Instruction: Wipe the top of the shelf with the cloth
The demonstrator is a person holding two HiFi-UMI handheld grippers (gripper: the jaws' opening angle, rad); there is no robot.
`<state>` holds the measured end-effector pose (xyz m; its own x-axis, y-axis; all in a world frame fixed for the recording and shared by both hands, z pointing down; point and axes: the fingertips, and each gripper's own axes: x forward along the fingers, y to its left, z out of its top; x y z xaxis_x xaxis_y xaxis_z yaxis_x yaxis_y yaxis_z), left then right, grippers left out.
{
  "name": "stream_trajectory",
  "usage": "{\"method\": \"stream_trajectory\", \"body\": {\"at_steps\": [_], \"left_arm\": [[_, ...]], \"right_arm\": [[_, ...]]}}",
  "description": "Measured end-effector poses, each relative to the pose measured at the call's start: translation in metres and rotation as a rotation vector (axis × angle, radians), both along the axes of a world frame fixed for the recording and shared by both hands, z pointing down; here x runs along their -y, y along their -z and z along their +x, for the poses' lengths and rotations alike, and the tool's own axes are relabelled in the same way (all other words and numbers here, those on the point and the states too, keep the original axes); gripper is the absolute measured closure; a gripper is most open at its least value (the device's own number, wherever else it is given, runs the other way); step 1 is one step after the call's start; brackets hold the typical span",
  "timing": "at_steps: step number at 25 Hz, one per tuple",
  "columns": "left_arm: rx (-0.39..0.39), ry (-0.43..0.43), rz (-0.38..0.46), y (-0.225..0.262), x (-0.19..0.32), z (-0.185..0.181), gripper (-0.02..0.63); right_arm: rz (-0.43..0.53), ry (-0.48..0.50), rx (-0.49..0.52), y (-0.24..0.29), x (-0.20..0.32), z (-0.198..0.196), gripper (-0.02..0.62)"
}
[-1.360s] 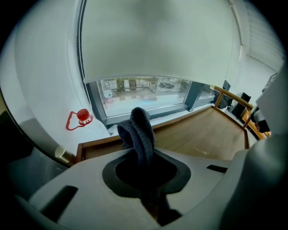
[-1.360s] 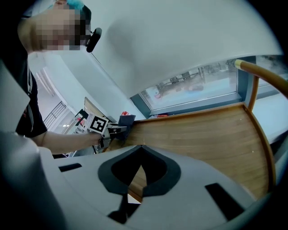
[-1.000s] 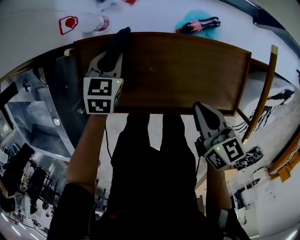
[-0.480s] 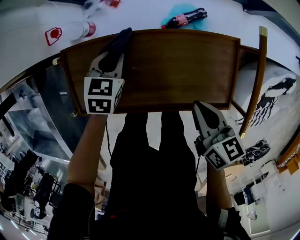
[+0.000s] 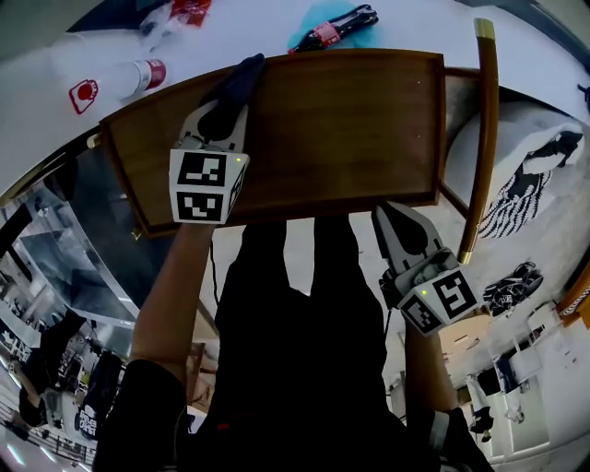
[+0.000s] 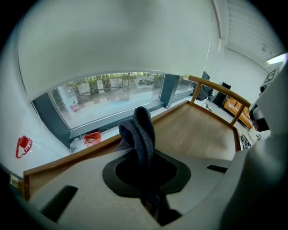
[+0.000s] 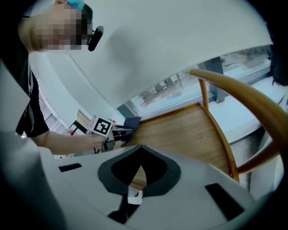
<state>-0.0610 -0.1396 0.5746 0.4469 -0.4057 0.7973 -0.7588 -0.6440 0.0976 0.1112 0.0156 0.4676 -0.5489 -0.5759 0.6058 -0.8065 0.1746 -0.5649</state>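
Observation:
The brown wooden shelf top [image 5: 341, 129] fills the upper middle of the head view. My left gripper [image 5: 224, 115] reaches over its left part and is shut on a dark grey cloth [image 5: 241, 78], whose free end lies at the shelf's far edge. In the left gripper view the cloth [image 6: 140, 132] stands folded up out of the jaws, with the shelf [image 6: 198, 130] behind it. My right gripper [image 5: 389, 217] is shut on nothing and hovers at the shelf's near right edge. The right gripper view shows its closed jaws [image 7: 141, 150], the shelf [image 7: 180, 130], and the left gripper [image 7: 118, 132] with the cloth [image 7: 130, 123].
A curved wooden rail [image 5: 479, 138] runs beside the shelf's right end. On the white sill behind lie a cola bottle [image 5: 332, 28] on a blue cloth, a clear bottle with a red label [image 5: 138, 74] and a red packet [image 5: 189, 9]. My dark-trousered legs [image 5: 295, 304] stand below the shelf.
In the head view the shelf has slid left and tilted while both grippers stayed put. The left gripper and cloth now sit further right along the shelf.

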Motion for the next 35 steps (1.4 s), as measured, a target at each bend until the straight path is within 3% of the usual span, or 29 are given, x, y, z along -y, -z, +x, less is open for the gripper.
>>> {"method": "stream_trajectory", "body": {"at_steps": [8, 35], "left_arm": [[-0.012, -0.065, -0.003, 0.000, -0.002, 0.053, 0.549], [-0.065, -0.266, -0.005, -0.002, -0.015, 0.207, 0.549]], "right_arm": [[0.011, -0.044, 0.051, 0.004, -0.012, 0.016, 0.591], [0.033, -0.112, 0.080, 0.013, -0.046, 0.070, 0.591]]}}
